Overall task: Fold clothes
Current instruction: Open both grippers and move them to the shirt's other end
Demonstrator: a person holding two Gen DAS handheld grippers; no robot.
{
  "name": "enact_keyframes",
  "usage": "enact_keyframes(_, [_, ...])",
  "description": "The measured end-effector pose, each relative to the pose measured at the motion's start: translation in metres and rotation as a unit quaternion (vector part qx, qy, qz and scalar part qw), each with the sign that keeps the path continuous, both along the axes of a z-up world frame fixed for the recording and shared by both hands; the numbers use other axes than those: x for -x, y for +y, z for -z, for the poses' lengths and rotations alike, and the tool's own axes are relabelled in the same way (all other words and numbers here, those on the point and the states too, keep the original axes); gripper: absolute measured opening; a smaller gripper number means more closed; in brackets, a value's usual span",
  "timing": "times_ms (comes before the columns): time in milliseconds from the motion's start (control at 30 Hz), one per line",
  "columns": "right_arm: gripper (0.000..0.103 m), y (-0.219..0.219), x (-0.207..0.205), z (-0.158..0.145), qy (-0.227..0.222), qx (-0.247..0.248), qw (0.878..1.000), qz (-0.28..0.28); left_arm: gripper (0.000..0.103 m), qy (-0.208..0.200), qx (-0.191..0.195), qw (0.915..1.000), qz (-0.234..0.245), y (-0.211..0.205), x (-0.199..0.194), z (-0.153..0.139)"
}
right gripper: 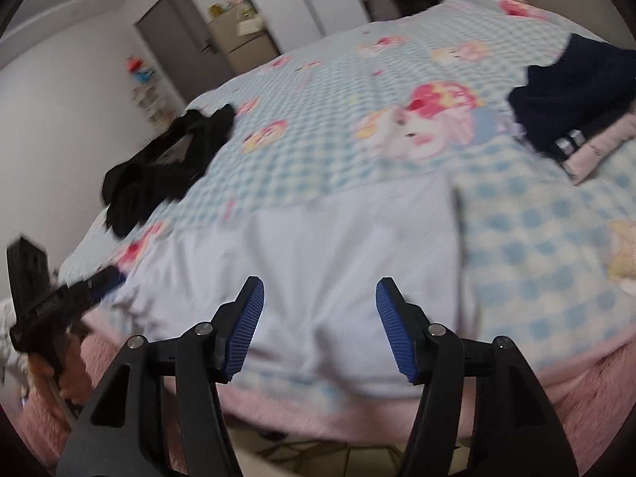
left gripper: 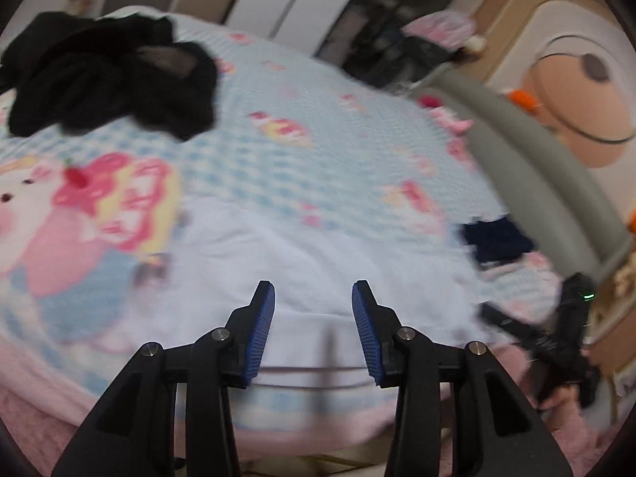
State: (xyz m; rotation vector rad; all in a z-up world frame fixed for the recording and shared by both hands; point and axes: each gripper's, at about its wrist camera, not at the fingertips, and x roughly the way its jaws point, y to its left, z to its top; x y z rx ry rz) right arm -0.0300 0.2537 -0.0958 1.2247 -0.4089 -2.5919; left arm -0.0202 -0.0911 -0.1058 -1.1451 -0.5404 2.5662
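Tongs stood released: left gripper point(left gripper: 313, 292) and right gripper point(right gripper: 320, 290) gaped, empty, above the white garment point(right gripper: 318, 246) lying flat on the bed's near edge. Only the right view showed the doorway point(right gripper: 187, 39).

We hold left tool point(left gripper: 313, 292) and right tool point(right gripper: 320, 288) angled downward, jaws apart, nothing between the pads.

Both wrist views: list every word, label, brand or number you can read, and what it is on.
None can be read.
Pink folded garment beside the navy garment: small dark marks, too blurred to read.
Checked bedspread: cartoon pictures only, no lettering visible.
White garment: plain.
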Motion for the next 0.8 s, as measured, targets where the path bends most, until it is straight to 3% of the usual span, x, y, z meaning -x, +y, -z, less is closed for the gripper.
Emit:
enact_keyframes(67, [0.058, 0.001, 0.01, 0.013, -0.029, -0.027, 0.999, 0.006, 0.035, -0.036, 0.035, 0.9987, -0.008, 0.001, 0.007, 0.015])
enact_keyframes(133, [0.037, 0.002, 0.007, 0.025, -0.043, -0.062, 0.997, 0.015, 0.034, -0.048, 0.045, 0.9978, -0.014, 0.002, 0.003, 0.022])
enact_keyframes(267, [0.029, 0.014, -0.006, 0.025, -0.036, -0.092, 0.994, 0.042, 0.029, -0.074, 0.061, 0.9953, -0.015, -0.003, -0.006, 0.03])
enact_keyframes(333, [0.027, 0.016, -0.006, 0.023, -0.042, -0.096, 0.994, 0.043, 0.028, -0.082, 0.048, 0.9953, -0.018, -0.01, -0.01, 0.03])
enact_keyframes(367, [0.028, 0.016, -0.006, 0.018, -0.038, -0.097, 0.994, 0.044, 0.028, -0.071, 0.028, 0.9968, -0.023, -0.018, -0.013, 0.025])
enact_keyframes(433, [0.038, 0.018, -0.002, 0.002, -0.012, -0.092, 0.995, 0.04, 0.029, -0.041, 0.0, 0.9985, -0.037, -0.033, -0.011, 0.012])
enact_keyframes(500, [0.055, 0.025, 0.01, -0.012, 0.013, -0.076, 0.997, 0.029, 0.042, -0.023, 0.002, 0.9982, -0.056, -0.045, 0.006, 0.001])
enact_keyframes(533, [0.06, 0.028, 0.019, -0.016, 0.017, -0.075, 0.996, 0.035, 0.044, -0.024, -0.003, 0.9981, -0.057, -0.052, 0.021, 0.002])
enact_keyframes(600, [0.06, 0.036, 0.047, -0.019, 0.018, -0.074, 0.996, 0.044, 0.044, -0.033, -0.015, 0.9974, -0.063, -0.062, 0.048, 0.008])
enact_keyframes(733, [0.065, 0.044, 0.102, 0.009, -0.045, -0.065, 0.996, 0.027, 0.042, -0.074, -0.077, 0.9931, -0.049, -0.069, 0.093, 0.039])
enact_keyframes(800, [0.063, 0.043, 0.114, 0.028, -0.075, -0.053, 0.996, 0.021, 0.036, -0.07, -0.09, 0.9928, -0.038, -0.062, 0.094, 0.046])
